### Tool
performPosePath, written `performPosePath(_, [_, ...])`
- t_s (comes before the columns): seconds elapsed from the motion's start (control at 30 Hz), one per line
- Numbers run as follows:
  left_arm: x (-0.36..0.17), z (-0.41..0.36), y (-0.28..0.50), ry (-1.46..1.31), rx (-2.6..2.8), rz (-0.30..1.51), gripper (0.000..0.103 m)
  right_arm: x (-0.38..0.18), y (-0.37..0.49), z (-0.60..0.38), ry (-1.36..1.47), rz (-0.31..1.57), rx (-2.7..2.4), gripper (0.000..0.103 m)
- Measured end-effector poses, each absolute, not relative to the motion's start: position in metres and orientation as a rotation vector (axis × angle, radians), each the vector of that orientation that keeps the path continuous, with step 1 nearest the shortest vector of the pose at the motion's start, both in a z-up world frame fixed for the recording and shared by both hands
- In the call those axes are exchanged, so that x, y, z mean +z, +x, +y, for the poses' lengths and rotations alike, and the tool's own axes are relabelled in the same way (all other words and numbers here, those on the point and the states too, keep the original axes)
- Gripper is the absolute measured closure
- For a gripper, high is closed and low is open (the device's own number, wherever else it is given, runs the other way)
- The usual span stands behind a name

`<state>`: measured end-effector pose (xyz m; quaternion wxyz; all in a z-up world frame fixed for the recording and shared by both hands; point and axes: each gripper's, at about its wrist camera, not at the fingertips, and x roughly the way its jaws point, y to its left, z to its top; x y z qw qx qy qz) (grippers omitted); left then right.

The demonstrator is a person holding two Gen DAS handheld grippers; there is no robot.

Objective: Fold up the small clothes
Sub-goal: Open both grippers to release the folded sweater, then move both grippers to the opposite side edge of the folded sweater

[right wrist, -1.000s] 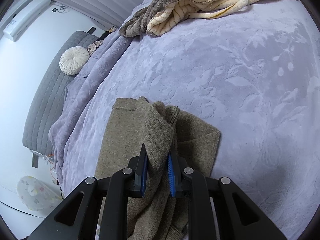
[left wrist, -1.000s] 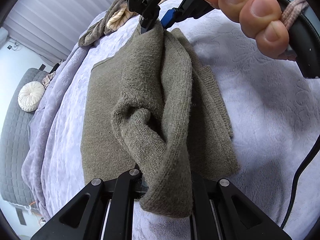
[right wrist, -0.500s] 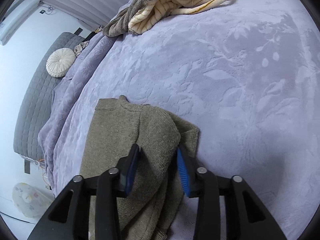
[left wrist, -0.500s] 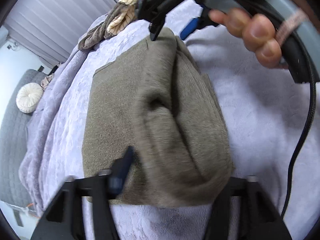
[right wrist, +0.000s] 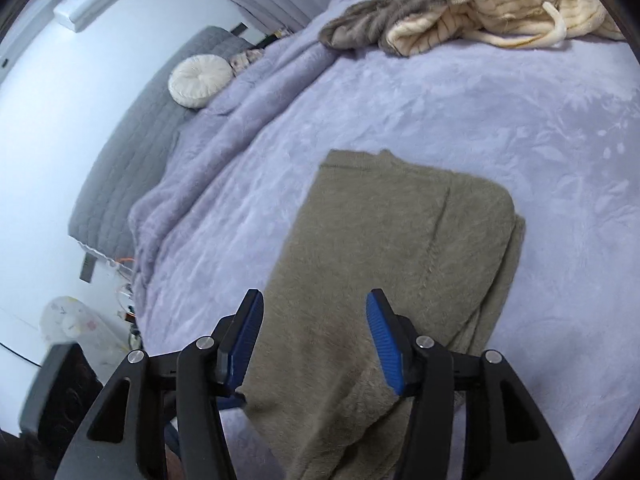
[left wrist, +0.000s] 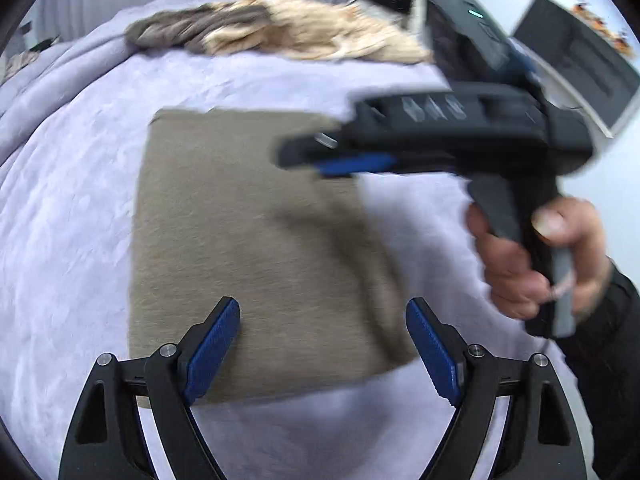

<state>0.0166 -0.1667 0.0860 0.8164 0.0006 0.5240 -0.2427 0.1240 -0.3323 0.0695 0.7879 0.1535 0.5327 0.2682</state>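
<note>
sweater released and flat, both hand-held grippers lifted, blanket bare around

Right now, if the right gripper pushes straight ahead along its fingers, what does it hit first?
Most likely the folded olive sweater on the lilac blanket. It lies directly beyond the open right gripper, nothing between them; gap unclear.

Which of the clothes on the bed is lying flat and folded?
The olive-brown knit sweater, spread as a flat rectangle on the lavender blanket. The cream striped garment and the grey one lie crumpled together at the far edge.
</note>
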Motion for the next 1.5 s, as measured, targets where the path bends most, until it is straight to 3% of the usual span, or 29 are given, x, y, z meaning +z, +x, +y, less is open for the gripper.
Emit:
performPosePath(0.13, [0.048,-0.178,0.026,0.12,-0.445,1.224,0.017,0.042,0.121,-0.356,0.378,1.183,0.468,0.058])
performPosePath(0.33, [0.082,-0.168,0.014,-0.014,-0.544,1.134,0.017,0.076,0.09,-0.36,0.395,1.114,0.476,0.056])
performPosePath(0.43, [0.079,-0.156,0.021,-0.01,-0.493,1.142,0.017,0.088,0.067,-0.354,0.496,1.071,0.581,0.048])
performPosePath(0.6, [0.052,-0.146,0.025,0.008,-0.493,1.205,0.017,0.051,0.054,-0.344,0.527,1.166,0.5,0.045])
performPosePath(0.67, [0.057,-0.146,0.021,0.014,-0.519,1.194,0.017,0.039,0.052,-0.349,0.511,1.184,0.433,0.058])
performPosePath(0.7, [0.06,-0.147,0.021,0.011,-0.519,1.191,0.017,0.041,0.048,-0.351,0.511,1.174,0.417,0.059])
performPosePath(0.73, [0.064,-0.144,0.019,0.006,-0.51,1.184,0.017,0.046,0.044,-0.352,0.512,1.166,0.406,0.057])
performPosePath(0.77, [0.067,-0.138,0.016,0.005,-0.495,1.178,0.017,0.053,0.04,-0.352,0.488,1.162,0.372,0.048])
performPosePath(0.83, [0.076,-0.133,0.011,0.01,-0.476,1.167,0.017,0.072,0.029,-0.352,0.431,1.114,0.326,0.039])
performPosePath(1.0, [0.087,-0.12,0.002,0.067,-0.43,1.118,0.017,0.104,0.003,-0.341,0.366,1.035,0.281,0.029])
performPosePath(1.17, [0.083,-0.103,0.006,0.074,-0.351,1.1,0.017,0.109,-0.005,-0.309,0.309,0.991,0.34,0.029])
performPosePath(1.37, [0.049,-0.087,0.014,0.12,-0.264,1.197,0.017,0.048,0.005,-0.306,0.354,1.144,0.271,0.031])
performPosePath(1.5, [0.053,-0.079,0.009,0.061,-0.316,1.19,0.017,0.064,-0.003,-0.312,0.416,1.099,0.34,0.03])
